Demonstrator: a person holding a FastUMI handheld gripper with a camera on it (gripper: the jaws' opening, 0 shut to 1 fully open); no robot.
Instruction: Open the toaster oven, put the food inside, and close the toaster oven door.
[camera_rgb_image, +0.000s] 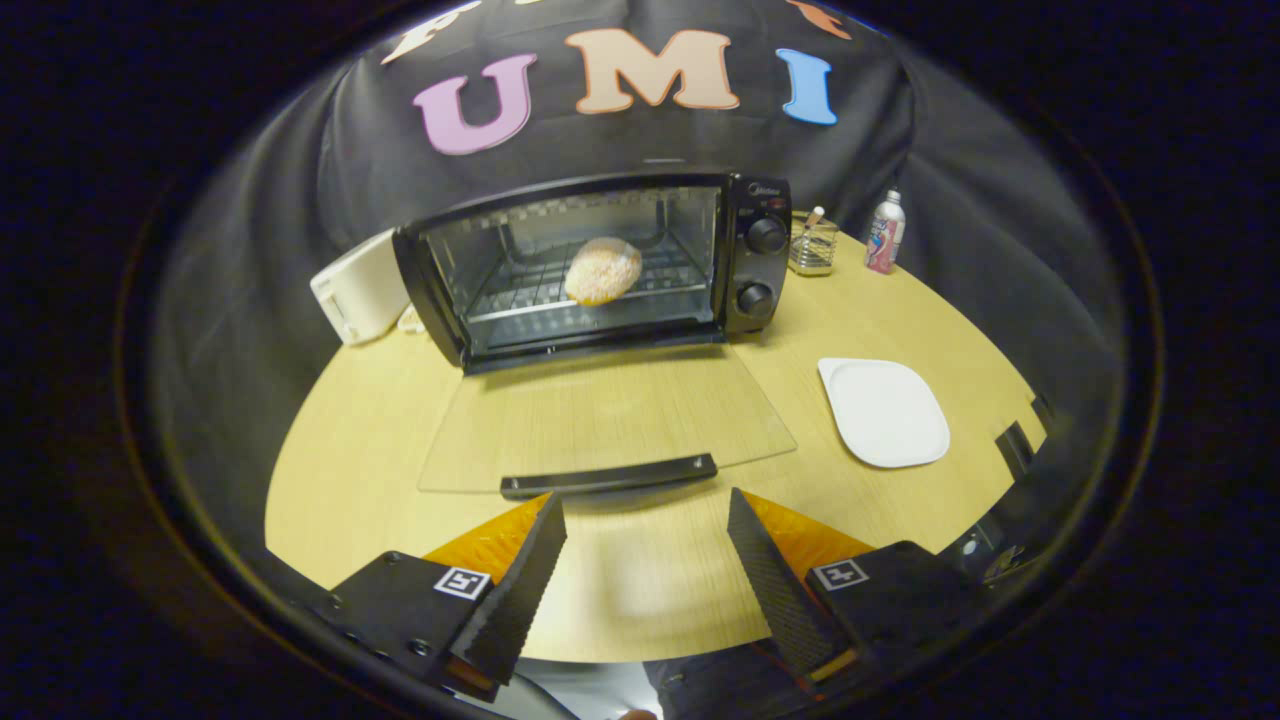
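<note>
Toaster oven (600, 265) at frame centre stands open, seemingly a bun (603, 270) inside; gripper (645, 510) spread wide, empty, near door handle (608, 476).

A pale wooden counter (640, 570) carries a black toaster oven (600, 265), its glass door (600, 420) folded down flat over the surface. To the oven's left sits a white appliance (360, 285); to its right, a small glass holder (812, 245) and a bottle (885, 232). Nearer, right of the door, lies a white plate (885, 412).
</note>
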